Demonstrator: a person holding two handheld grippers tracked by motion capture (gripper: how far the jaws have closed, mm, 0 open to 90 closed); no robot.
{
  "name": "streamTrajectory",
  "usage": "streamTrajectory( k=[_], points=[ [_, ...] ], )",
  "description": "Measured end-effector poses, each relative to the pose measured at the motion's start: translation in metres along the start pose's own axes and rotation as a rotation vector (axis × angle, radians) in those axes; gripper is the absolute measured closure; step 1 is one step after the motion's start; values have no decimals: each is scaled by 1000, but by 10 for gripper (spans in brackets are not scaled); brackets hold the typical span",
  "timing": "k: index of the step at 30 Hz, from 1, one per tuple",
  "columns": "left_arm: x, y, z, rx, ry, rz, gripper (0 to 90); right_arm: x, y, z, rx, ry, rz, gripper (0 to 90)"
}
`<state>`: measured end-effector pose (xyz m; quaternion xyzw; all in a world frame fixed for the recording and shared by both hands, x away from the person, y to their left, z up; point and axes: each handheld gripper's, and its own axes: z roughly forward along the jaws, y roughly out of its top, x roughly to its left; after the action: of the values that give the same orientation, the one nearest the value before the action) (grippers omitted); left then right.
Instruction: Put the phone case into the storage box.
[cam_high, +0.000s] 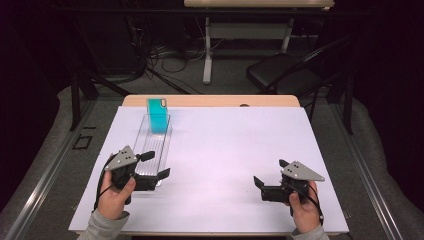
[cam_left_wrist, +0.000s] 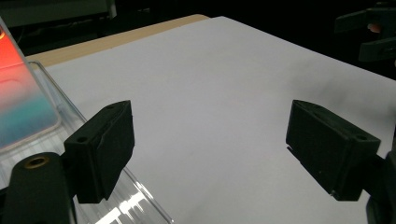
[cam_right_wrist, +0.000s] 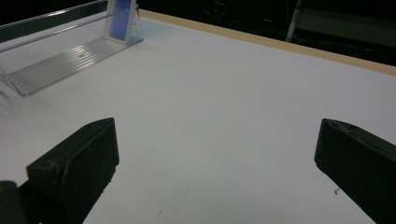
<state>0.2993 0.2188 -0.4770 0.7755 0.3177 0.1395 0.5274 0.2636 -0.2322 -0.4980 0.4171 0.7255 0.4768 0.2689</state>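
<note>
The left gripper (cam_high: 154, 165) has its jaws spread, straddling the near end of the clear tray (cam_high: 161, 131) without pinching it. The right gripper (cam_high: 270, 178) is released, empty, near the table's (cam_high: 225, 150) front right corner. The teal phone (cam_high: 157, 115) stands upright at the tray's far end, toward the table's back edge.

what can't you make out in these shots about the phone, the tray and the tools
- Phone, left gripper view: cut off by the left edge.
- Clear tray, high view: its near end is hidden behind the left tool.
- Phone, right gripper view: too small to read any detail.
- Right tool, right gripper view: right jaw cut off by the edge.
</note>
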Motion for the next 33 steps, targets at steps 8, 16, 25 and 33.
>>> streamTrajectory(
  k=[8, 16, 25, 33],
  points=[
    [5, -7, -5, -18, 2, -13, 160, -6, -7, -3, -23, -19, 31, 0],
    [11, -10, -7, -28, 15, -17, 161, -11, -11, -2, -34, -32, 49, 0],
    [15, -12, -9, -26, 22, -30, 161, -13, -17, 2, -21, -26, 75, 0],
    [17, -13, -11, -25, 29, -39, 161, -16, -22, 6, -9, -22, 98, 1]
  ],
)
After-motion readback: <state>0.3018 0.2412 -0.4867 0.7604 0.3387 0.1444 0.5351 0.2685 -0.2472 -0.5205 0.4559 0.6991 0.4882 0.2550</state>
